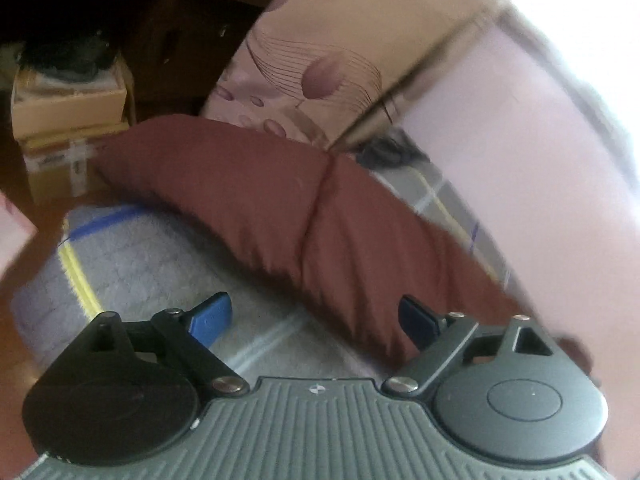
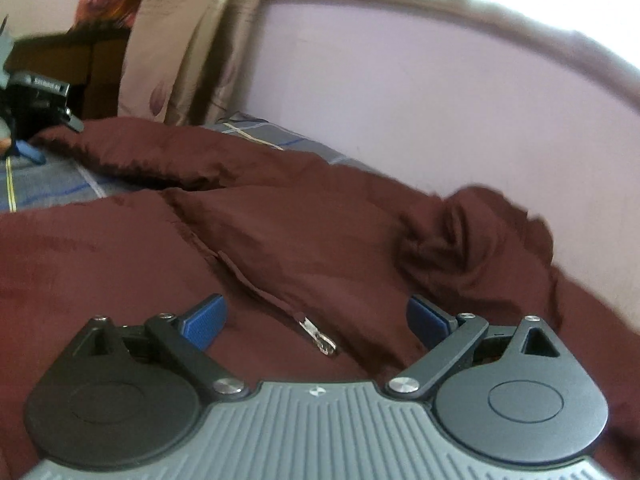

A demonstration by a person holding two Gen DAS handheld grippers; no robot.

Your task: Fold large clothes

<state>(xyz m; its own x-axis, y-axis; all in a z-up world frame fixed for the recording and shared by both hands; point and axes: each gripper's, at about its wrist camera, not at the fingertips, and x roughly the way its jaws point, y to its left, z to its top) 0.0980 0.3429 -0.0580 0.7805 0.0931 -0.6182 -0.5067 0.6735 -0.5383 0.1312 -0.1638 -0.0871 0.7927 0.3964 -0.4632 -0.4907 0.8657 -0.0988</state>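
A large maroon jacket (image 2: 280,216) lies spread on a grey checked bed cover (image 1: 152,256). In the left wrist view one padded sleeve (image 1: 248,192) of it stretches across the bed. My left gripper (image 1: 316,320) is open and empty, just above the cover beside the sleeve's near edge. My right gripper (image 2: 316,320) is open and empty, low over the jacket's front, with the metal zipper pull (image 2: 320,340) between its blue fingers (image 2: 204,320). The bunched hood or collar (image 2: 460,240) lies to the right. The left gripper also shows in the right wrist view (image 2: 44,108), at the sleeve's far end.
A pale lilac wall (image 2: 420,100) runs along the far side of the bed. A floral curtain (image 1: 320,60) hangs behind. Cardboard boxes (image 1: 68,120) are stacked at the bed's left end, with dark wooden furniture (image 1: 168,32) behind them.
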